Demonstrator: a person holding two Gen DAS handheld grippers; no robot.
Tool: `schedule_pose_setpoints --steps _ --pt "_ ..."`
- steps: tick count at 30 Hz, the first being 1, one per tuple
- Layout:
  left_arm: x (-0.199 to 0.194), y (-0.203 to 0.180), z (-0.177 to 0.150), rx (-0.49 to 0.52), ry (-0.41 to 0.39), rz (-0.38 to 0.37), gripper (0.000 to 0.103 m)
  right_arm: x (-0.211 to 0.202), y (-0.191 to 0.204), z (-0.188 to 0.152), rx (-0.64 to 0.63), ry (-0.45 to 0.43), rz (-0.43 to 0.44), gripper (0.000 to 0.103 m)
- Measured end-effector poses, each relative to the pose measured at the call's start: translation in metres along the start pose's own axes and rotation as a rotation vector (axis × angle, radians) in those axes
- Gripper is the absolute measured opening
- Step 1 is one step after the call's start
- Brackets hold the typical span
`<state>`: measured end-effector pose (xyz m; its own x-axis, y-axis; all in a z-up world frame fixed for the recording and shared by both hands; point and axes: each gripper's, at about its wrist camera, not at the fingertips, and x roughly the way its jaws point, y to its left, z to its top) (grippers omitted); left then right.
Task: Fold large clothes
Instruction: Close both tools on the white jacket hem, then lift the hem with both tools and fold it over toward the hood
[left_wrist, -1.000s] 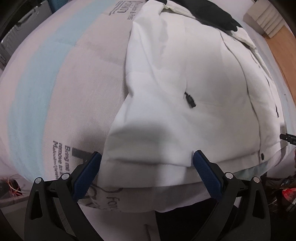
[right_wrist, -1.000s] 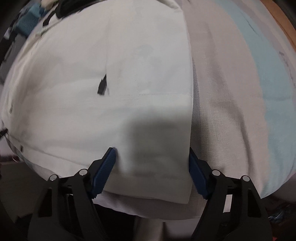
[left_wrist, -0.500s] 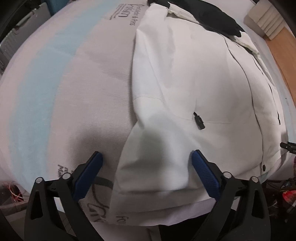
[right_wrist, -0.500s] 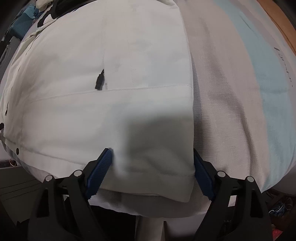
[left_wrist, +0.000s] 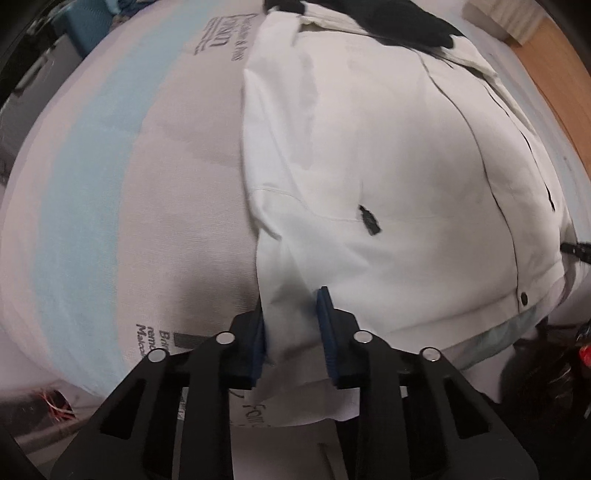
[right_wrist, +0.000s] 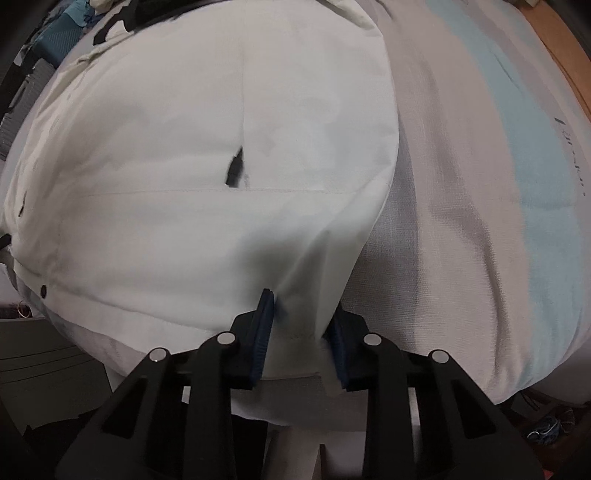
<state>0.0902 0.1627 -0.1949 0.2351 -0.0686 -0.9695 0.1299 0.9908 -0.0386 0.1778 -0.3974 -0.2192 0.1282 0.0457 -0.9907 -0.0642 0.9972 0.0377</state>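
If either pinch has caught only the top layer of the white jacket, the hem could slip out on lifting. Both tools have just been closing: left tool and right tool each nip a bottom corner on the mattress.

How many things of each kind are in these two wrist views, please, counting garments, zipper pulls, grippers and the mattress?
White zip-front jacket: 1
Black garment by its collar: 1
Black zipper pulls: 2
Blue-padded grippers, left gripper, right gripper, each pinching a hem corner: 2
Grey and pale-blue striped mattress: 1
Total: 7
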Motion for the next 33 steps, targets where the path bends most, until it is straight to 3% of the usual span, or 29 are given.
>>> schedule_pose_setpoints --steps 10,12,14,16,20,27,33 --pt "0.020 -0.012 0.008 0.004 0.051 0.013 0.023 0.010 -0.014 0.007 0.066 0.030 -0.004 0.044" --pt "0.020 -0.013 0.009 0.009 0.054 0.018 0.016 0.012 -0.013 0.007 0.071 0.042 0.007 0.038" --pt "0.026 -0.027 0.025 0.008 0.053 0.019 0.006 0.010 -0.012 0.011 0.061 0.050 0.016 0.016" --pt "0.025 -0.028 0.029 -0.008 0.058 0.014 0.004 0.005 -0.013 0.015 0.074 0.047 0.029 0.009" --pt "0.016 -0.031 0.034 -0.020 0.059 0.015 0.003 -0.011 -0.019 0.029 0.065 0.039 0.046 0.006" --pt "-0.014 -0.041 0.050 0.009 0.049 0.027 0.003 -0.047 0.005 0.046 0.009 0.013 0.045 0.006" --pt "-0.049 -0.053 0.072 0.028 0.020 -0.001 0.003 -0.082 0.013 0.044 -0.006 -0.017 0.060 0.006"
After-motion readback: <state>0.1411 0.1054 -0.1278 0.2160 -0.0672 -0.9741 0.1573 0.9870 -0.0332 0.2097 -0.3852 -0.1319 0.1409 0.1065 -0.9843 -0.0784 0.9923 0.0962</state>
